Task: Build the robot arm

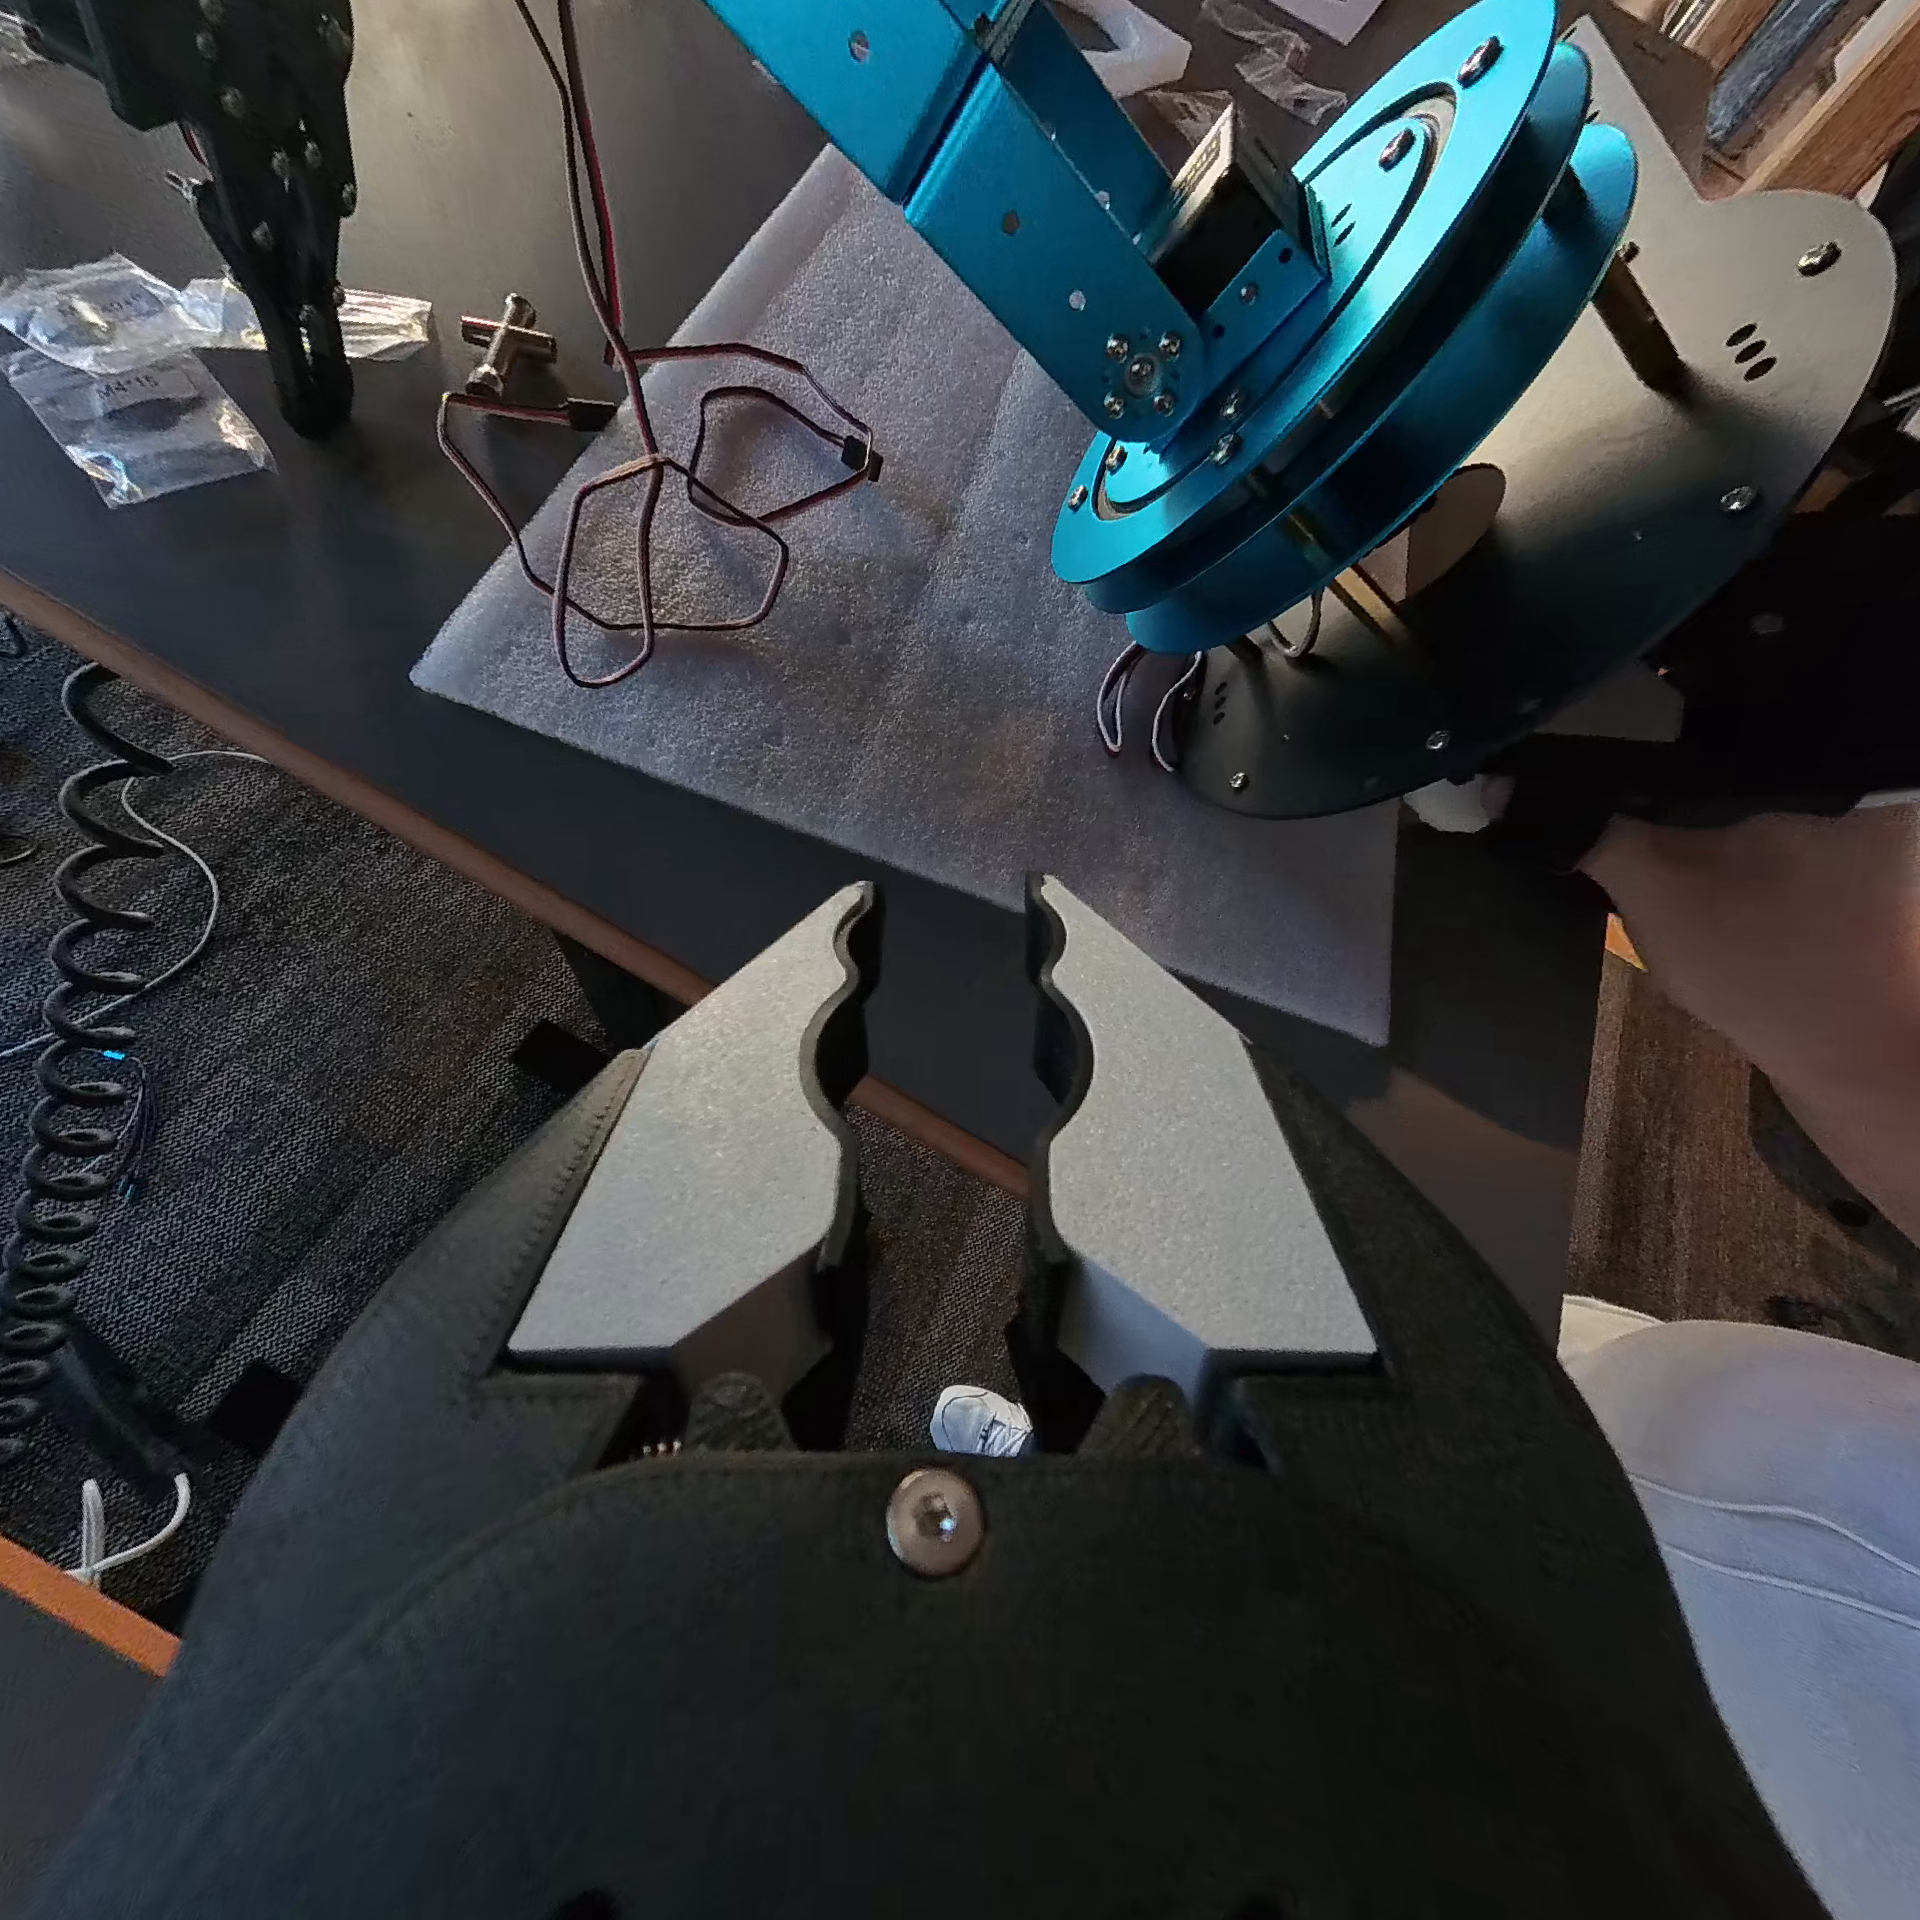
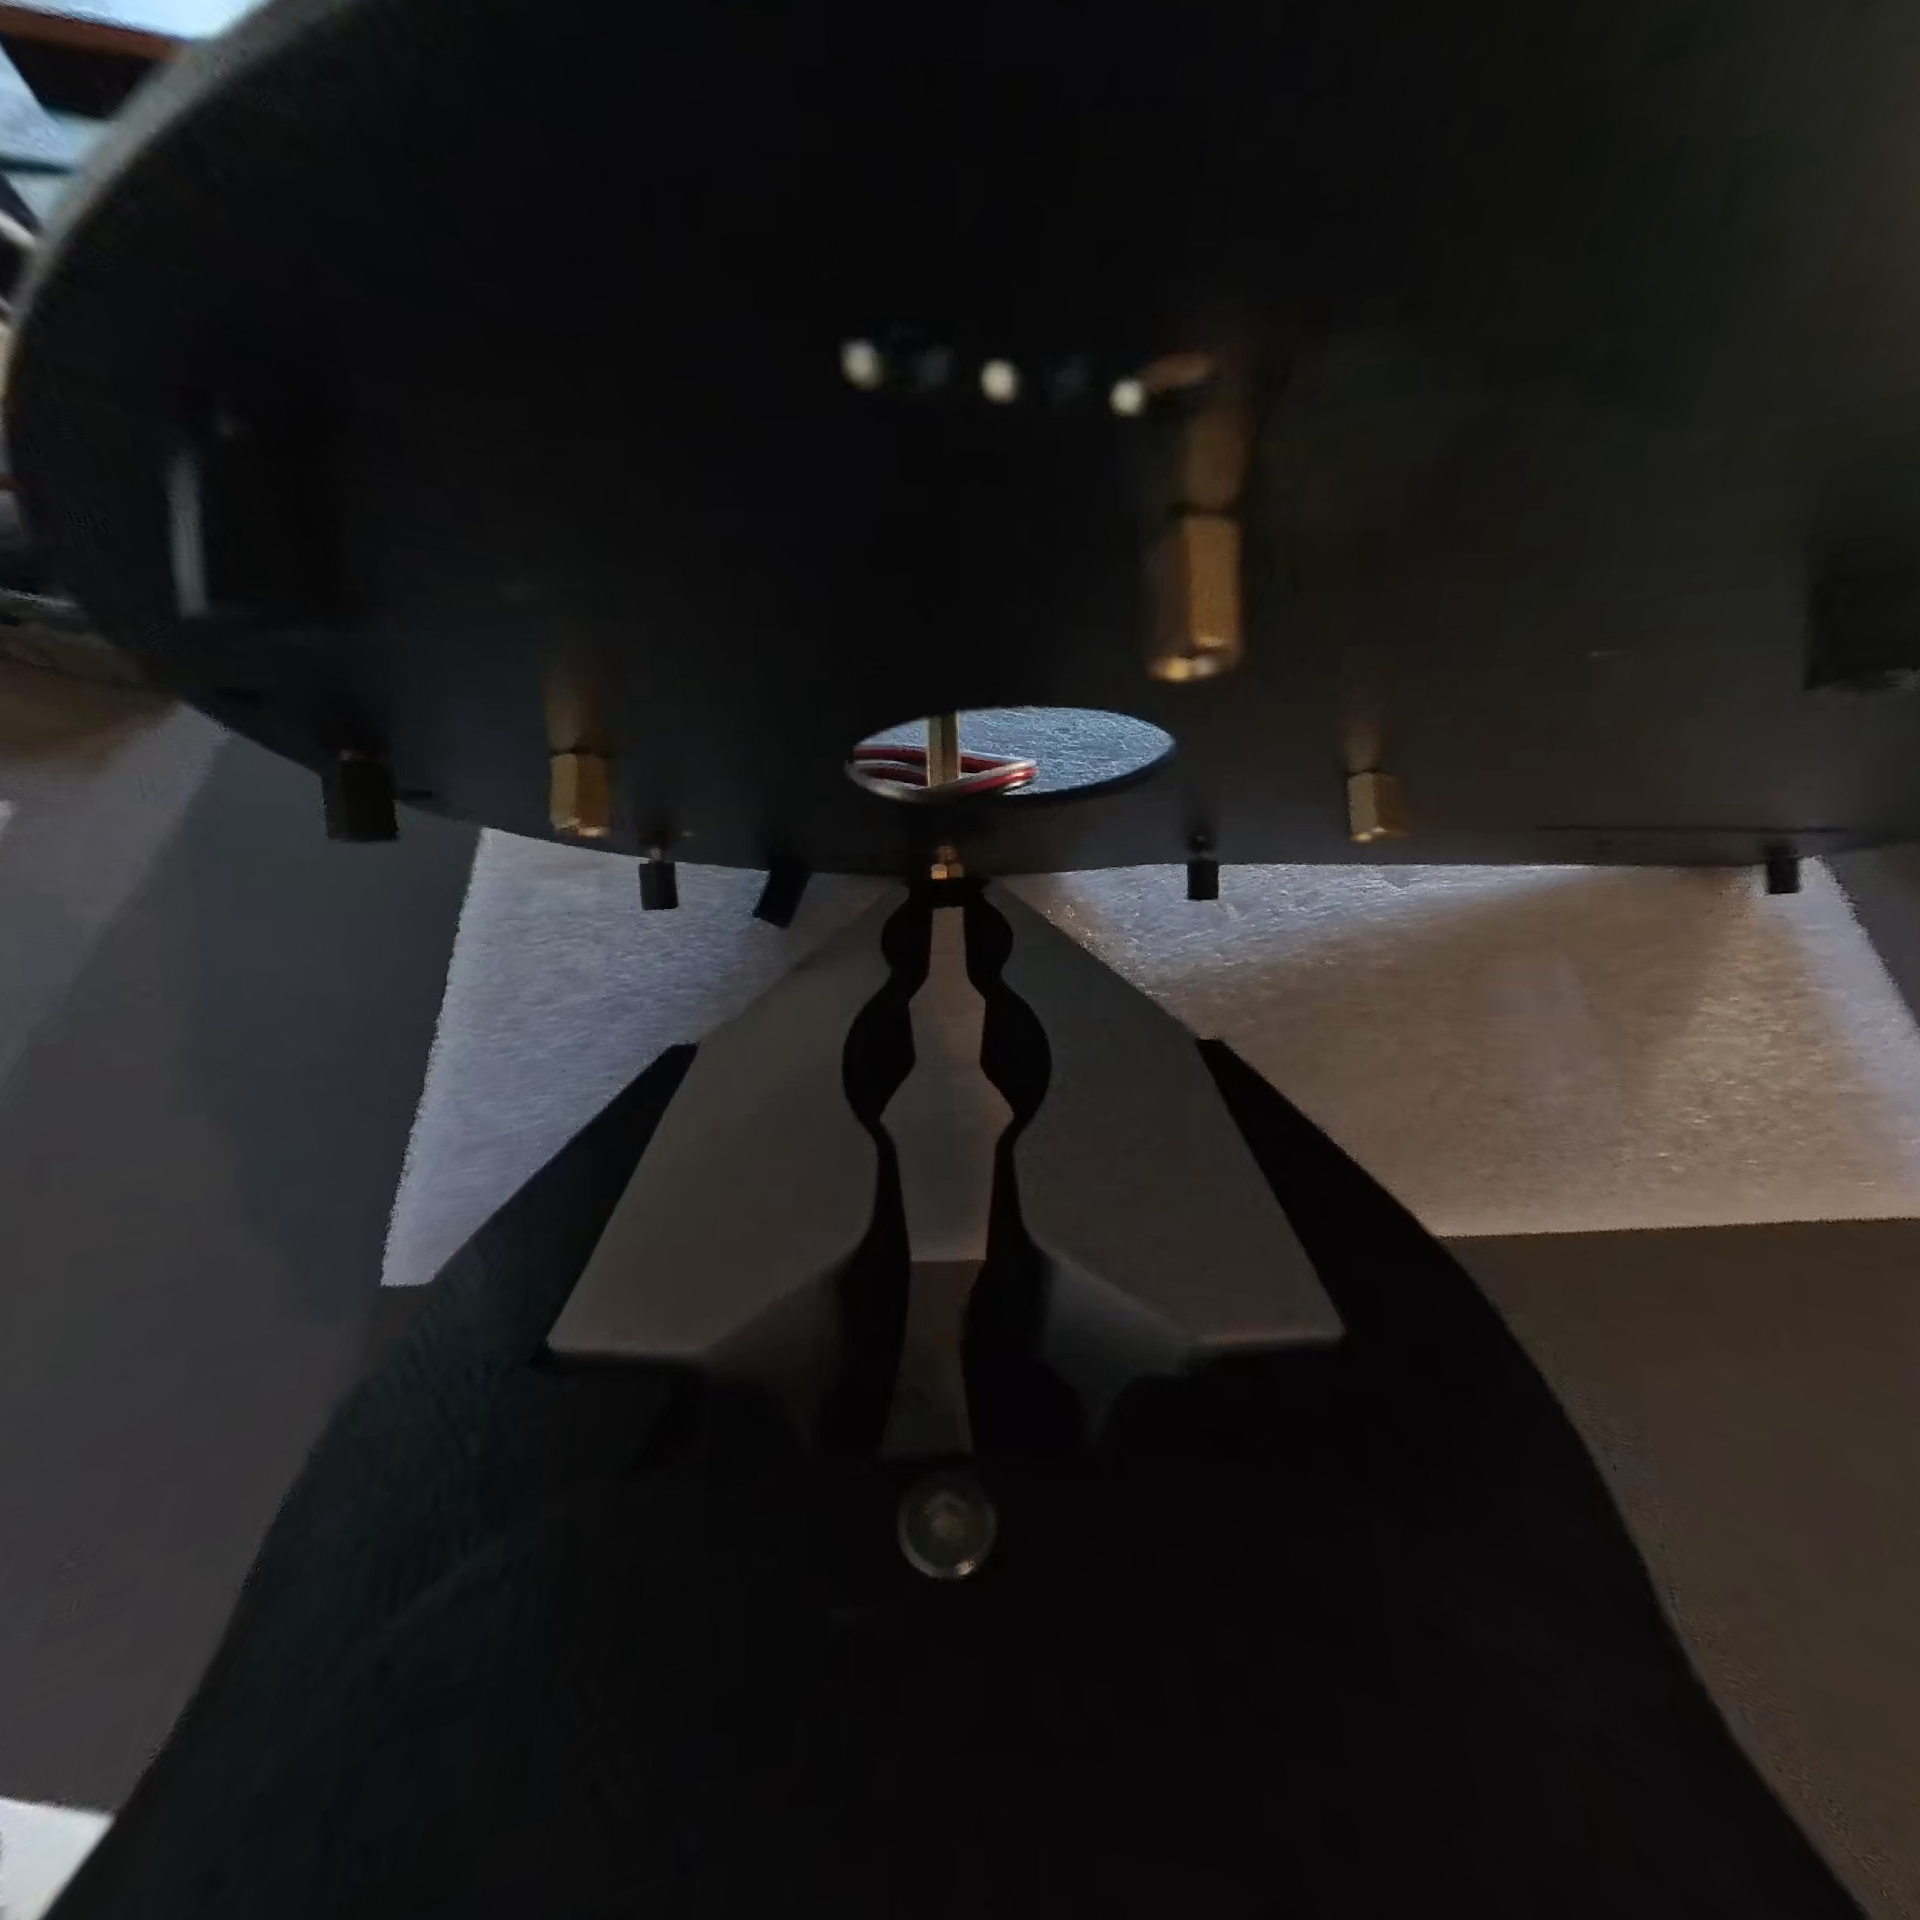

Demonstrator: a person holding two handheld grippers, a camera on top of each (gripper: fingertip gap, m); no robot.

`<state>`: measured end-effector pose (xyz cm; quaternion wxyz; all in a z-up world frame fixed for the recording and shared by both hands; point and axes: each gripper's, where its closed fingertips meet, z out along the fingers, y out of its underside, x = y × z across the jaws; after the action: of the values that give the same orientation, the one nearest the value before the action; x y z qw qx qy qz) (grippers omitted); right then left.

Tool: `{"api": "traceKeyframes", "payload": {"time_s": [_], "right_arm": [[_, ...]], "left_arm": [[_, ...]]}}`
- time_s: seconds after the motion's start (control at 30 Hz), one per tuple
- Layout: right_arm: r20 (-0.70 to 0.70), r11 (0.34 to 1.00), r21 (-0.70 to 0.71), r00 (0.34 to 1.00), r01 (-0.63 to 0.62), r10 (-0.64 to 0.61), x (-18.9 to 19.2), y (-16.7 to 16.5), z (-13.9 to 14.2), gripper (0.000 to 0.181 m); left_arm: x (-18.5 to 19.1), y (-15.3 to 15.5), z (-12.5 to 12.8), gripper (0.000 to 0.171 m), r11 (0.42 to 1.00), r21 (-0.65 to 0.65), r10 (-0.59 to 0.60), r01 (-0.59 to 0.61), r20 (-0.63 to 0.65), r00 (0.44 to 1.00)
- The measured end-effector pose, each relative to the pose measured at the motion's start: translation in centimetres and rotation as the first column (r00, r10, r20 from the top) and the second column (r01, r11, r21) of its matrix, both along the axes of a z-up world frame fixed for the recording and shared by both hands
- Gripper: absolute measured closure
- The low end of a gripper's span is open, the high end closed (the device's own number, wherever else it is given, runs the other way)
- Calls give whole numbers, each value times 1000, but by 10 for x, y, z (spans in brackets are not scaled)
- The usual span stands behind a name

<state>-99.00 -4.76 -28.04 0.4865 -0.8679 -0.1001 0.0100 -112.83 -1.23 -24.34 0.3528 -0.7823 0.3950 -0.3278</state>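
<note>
Tilting on its edge over the grey foam sheet (image 1: 935,665), the blue robot-arm base (image 1: 1340,343) is the biggest thing here: stacked anodised blue discs (image 1: 1226,540) on brass standoffs (image 2: 1195,582) above a matte black round plate (image 1: 1621,540), rim down on the foam. My right gripper (image 2: 945,899) sits at that plate's underside, jaws nearly closed on a small brass stud (image 2: 943,864) at the plate's edge; whether the tips really pinch it I can't tell, too dark. My left gripper (image 1: 951,914) hangs released and empty over the dark table (image 1: 343,644) edge, well apart from the base. Risk, as I judge it: the top-heavy, smooth metal base could roll or slip off such a small grip point and drop onto the thin looped servo wires (image 1: 665,520). Foam is soft and grainy, so some cushion. Smaller bits: black claw part (image 1: 281,208), clear screw bags (image 1: 125,384), steel cross wrench (image 1: 509,343).
</note>
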Motion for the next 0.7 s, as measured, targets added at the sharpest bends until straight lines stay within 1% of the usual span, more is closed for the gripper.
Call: {"api": "traceKeyframes", "payload": {"time_s": [0.1, 0.47, 0.7], "right_arm": [[-36, 1000, 12, 999, -5, 6, 0, -1, 3, 177], [-54, 1000, -4, 999, -4, 4, -1, 0, 1, 176], [-138, 1000, -20, 990, -4, 1, -2, 0, 0, 176]], "left_arm": [[0, -1, 0, 146, 1000, -3, -3, 3, 2, 1000], [1, -4, 1, 146, 1000, -1, -17, 17, 2, 1000], [2, -6, 1, 147, 1000, 1, -28, 28, -3, 1000]]}}
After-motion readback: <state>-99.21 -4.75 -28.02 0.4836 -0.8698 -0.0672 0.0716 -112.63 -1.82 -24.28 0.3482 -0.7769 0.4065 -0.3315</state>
